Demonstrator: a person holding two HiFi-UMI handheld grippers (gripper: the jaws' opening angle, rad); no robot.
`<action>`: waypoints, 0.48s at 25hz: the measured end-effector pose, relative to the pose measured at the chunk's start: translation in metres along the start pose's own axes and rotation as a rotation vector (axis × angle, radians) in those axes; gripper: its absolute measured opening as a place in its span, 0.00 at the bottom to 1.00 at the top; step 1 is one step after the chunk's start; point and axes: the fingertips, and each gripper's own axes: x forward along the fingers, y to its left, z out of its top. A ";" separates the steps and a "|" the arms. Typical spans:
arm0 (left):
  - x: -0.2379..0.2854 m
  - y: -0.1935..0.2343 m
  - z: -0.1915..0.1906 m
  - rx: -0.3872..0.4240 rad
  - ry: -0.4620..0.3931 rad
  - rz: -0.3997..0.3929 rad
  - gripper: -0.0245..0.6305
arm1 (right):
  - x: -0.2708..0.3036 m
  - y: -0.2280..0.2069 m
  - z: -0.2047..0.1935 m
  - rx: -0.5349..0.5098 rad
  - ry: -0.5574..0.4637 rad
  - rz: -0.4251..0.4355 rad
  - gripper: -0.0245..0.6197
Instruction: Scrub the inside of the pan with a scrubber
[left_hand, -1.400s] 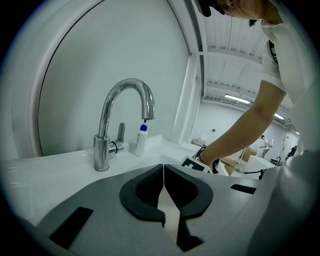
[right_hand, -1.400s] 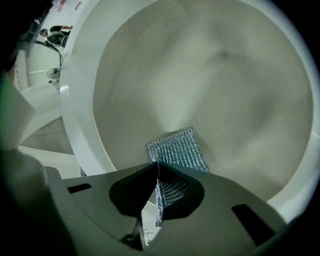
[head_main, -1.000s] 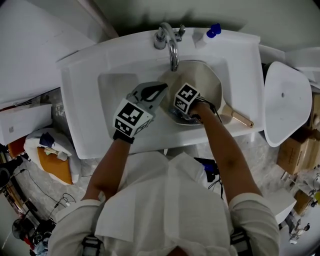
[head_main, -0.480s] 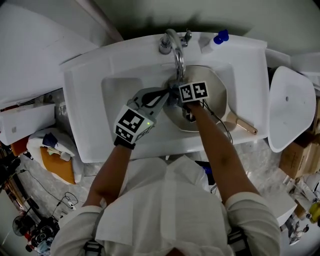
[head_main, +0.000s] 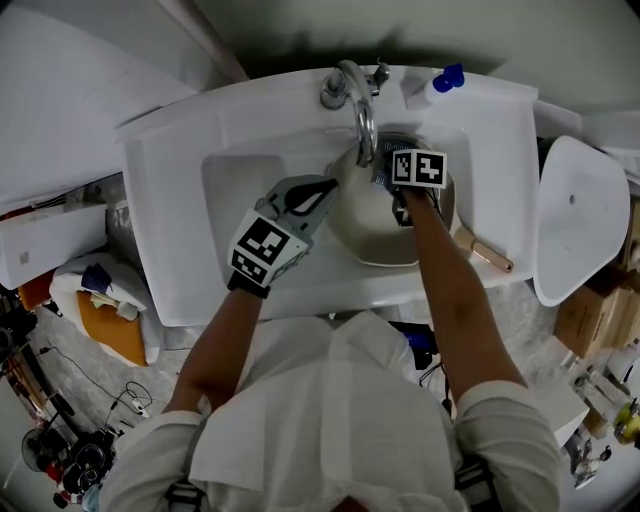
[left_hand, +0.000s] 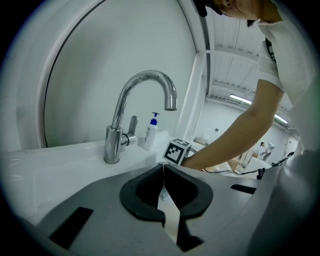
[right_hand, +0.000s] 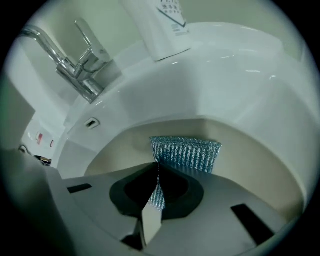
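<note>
The pan (head_main: 368, 232) sits in the white sink (head_main: 232, 165) under the faucet (head_main: 356, 92), its wooden handle (head_main: 486, 254) pointing out to the right. The right gripper (right_hand: 157, 172) has its 2 jaws clamped on a blue-silver mesh scrubber (right_hand: 186, 152), which lies flat against the pan's beige inner wall on the far side (the faucet side). The left gripper (head_main: 322, 190) rests at the pan's left rim, its 2 jaws pressed together with only a thin edge between them, seemingly the rim itself, and a soap bottle (head_main: 436, 82) stands behind the basin.
</note>
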 end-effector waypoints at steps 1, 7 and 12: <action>0.001 0.000 0.001 0.000 -0.002 -0.004 0.07 | -0.004 -0.009 -0.001 -0.003 0.007 -0.034 0.06; 0.007 -0.006 0.006 0.010 -0.012 -0.030 0.07 | -0.027 -0.049 -0.020 0.086 0.036 -0.213 0.06; 0.009 -0.010 0.009 0.021 -0.023 -0.048 0.07 | -0.046 -0.070 -0.051 0.238 0.034 -0.317 0.06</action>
